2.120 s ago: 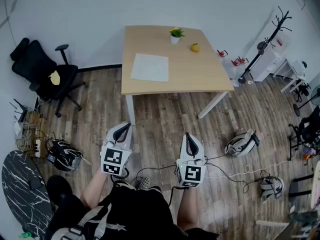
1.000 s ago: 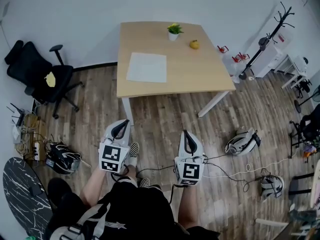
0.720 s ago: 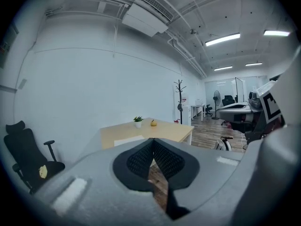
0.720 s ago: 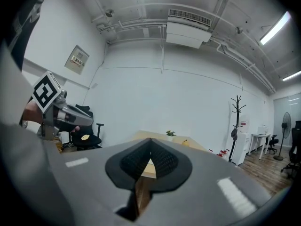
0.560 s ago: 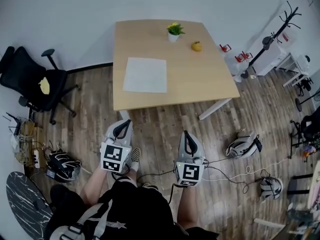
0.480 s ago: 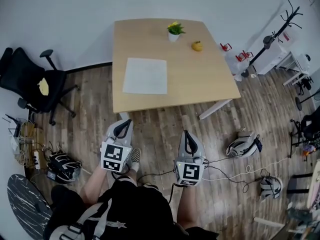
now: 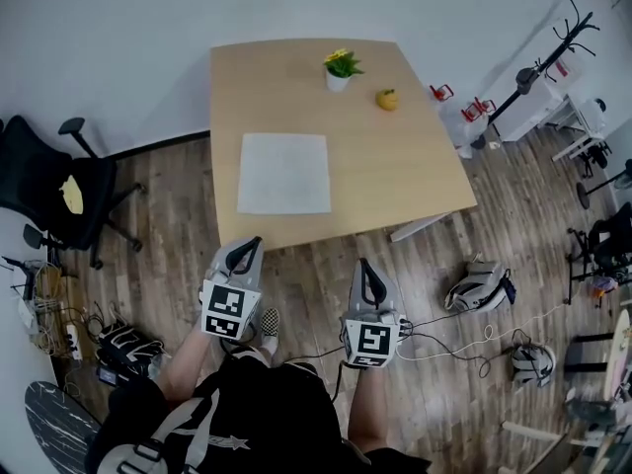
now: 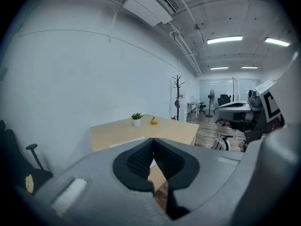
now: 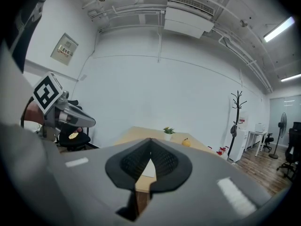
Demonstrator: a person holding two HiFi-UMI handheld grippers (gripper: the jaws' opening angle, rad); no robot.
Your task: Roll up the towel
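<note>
Towel (image 7: 284,173) isn't in my grip at all, it's lying on the table ahead of me.

Closest to me, both grippers are held out over the floor. Left gripper (image 7: 251,245): jaws clenched tight together, nothing between them. Right gripper (image 7: 362,265): same deal, pinched closed and empty. The shells are smooth grey-white plastic that tapers to a rounded point, each with a black-and-white marker cube at the back. Up close, the pads (image 8: 139,160) are black rubber with a fine ribbed grid, and they meet in a thin seam at the tip.

Under them is the floor (image 7: 316,265), brownish wood-look planks with a weathered grain.

Next out is the table (image 7: 395,156), a squarish top in pale matte wood on white legs (image 7: 420,225). The towel sits on the near left part of it, just in from the near edge. It's a flat pale sheet, close to square and spread out smooth. The edges are straight, it's not rolled at all, and I can't make out any big creases. The weave is too small to tell.

On the far side of the tabletop, well apart from the towel, there's a small white pot with a green plant (image 7: 339,69), and near it a round yellow fruit (image 7: 386,99). Behind that is a plain white wall (image 7: 148,28).
</note>
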